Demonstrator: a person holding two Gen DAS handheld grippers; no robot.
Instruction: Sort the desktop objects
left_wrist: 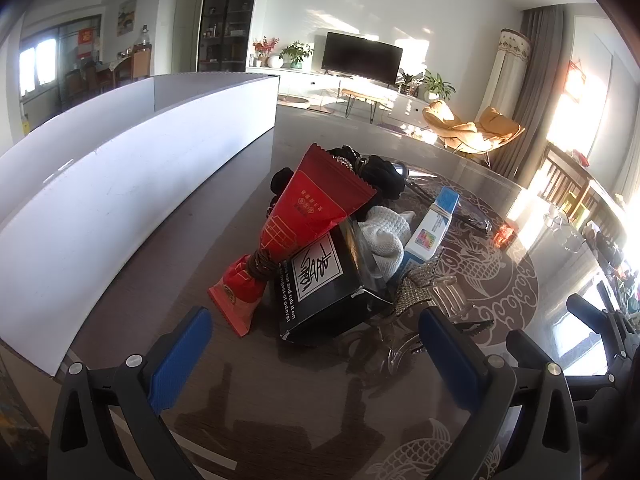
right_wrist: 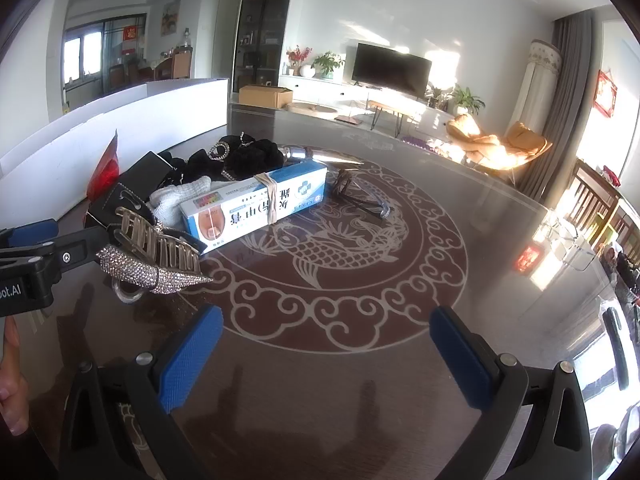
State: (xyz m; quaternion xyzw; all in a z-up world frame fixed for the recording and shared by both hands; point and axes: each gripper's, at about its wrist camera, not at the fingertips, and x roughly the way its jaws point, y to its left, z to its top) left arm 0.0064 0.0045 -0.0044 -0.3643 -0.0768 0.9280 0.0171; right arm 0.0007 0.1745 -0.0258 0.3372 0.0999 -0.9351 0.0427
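Currently heaped mid-table [right_wrist: 460, 208] beside white divided tray [left_wrist: 120, 168]: red foil sachet [left_wrist: 316, 204], black printed box [left_wrist: 320, 276], rhinestone claw clip [right_wrist: 160, 268]. Left gripper [left_wrist: 316, 344], right gripper [right_wrist: 328, 340] spread wide, empty, poised for first pick.

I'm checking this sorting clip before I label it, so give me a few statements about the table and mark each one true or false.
1. Both grippers, left and right, are open and hold nothing. True.
2. The red packet lies flat on the table, apart from the pile. False: it leans tilted against the black box.
3. A rubber band wraps the blue box. True.
4. The glasses sit on top of the blue box. False: they lie on the table beside it.
5. The rhinestone clip lies at the near edge of the pile. True.
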